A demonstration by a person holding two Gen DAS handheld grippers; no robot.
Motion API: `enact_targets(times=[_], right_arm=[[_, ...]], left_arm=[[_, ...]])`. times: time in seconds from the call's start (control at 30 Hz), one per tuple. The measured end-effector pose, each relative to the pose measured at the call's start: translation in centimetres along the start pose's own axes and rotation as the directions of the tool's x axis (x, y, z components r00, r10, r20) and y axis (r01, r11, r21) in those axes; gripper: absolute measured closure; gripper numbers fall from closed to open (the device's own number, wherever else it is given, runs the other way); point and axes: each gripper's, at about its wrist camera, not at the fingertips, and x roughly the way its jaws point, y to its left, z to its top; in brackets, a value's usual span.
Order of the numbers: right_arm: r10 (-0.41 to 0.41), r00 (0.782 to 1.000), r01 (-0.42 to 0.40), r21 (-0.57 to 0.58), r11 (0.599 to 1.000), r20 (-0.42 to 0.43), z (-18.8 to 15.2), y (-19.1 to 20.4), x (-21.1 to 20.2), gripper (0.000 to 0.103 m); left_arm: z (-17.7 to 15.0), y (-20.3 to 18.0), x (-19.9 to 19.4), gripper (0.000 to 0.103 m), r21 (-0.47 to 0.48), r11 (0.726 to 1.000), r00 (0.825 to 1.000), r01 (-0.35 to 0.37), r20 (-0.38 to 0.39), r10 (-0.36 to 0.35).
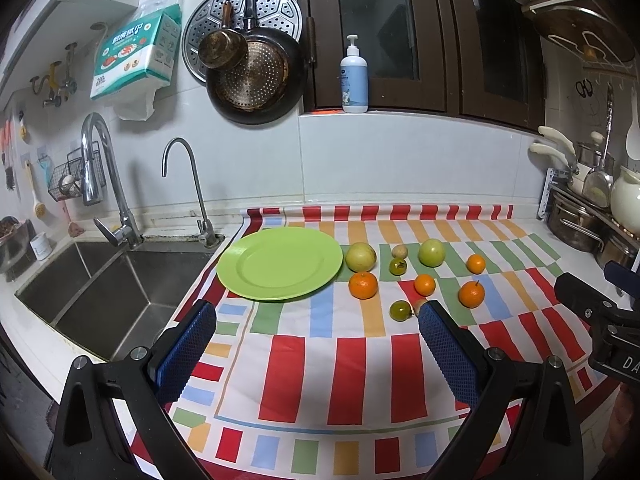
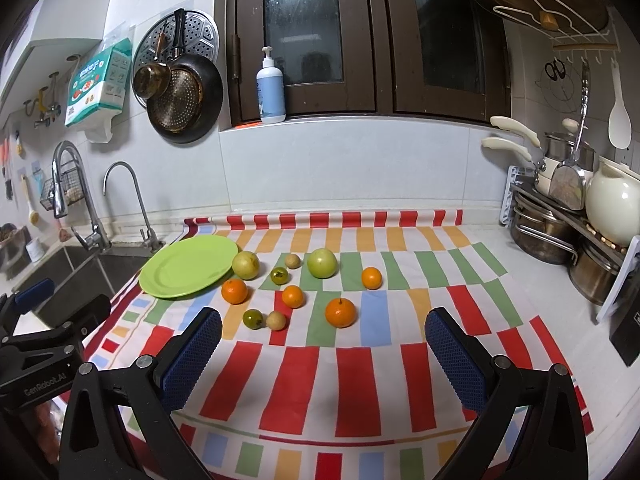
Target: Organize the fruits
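Blue-padded fingers of left gripper nearest the lens, spread wide, nothing between them; right gripper likewise spread wide and empty, both held low over striped cloth, short of the fruit. Judged a ready stance ahead of a first pick, wide gap suiting round fruit. Green plate bare, lying ahead of left fingers and slightly toward their left side, beside sink; judged the collecting spot, nothing yet on it. Fruit loose on cloth ahead of both pairs of fingers: stemmed orange straight ahead between right fingers, closest of the lot; orange by plate just beside plate rim; pale round fruit behind it; green apple farther back; two more small oranges, two dark green fruits and two small tan ones between. One tan fruit partly hidden behind left gripper's right fingertip in left view. No fruit touching any finger.
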Motion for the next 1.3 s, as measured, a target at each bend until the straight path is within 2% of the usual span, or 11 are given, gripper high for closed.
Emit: enact_targets(times=[0.57, 1.0, 1.2, 1.3], right_arm=[[-0.003, 1.000, 0.003, 0.000, 1.000, 0.000, 0.0, -0.1, 0.0, 0.000], [-0.011, 1.000, 0.011, 0.007, 1.000, -0.021, -0.1, -0.6, 1.5, 0.000], [-0.009, 0.999, 0.009, -0.001, 1.000, -0.032, 0.0, -0.8, 3.2, 0.000], [-0.004, 0.999, 0.004, -0.003, 1.000, -0.043, 0.1, -1.0, 4.4, 0.000]], left_arm=[[0.0, -0.4, 0.3, 0.000, 0.001, 1.000, 1.000, 0.019, -0.005, -0.019], [0.1, -0.8, 2.1, 0.000, -0.008, 0.995, 0.994, 0.100, -0.039, -0.100], [0.5, -1.8, 3.5, 0.001, 0.041, 0.995, 0.995, 0.095, -0.036, -0.094], [0.7, -2.6, 4.7, 0.005, 0.077, 0.992, 0.995, 0.096, -0.040, -0.093]])
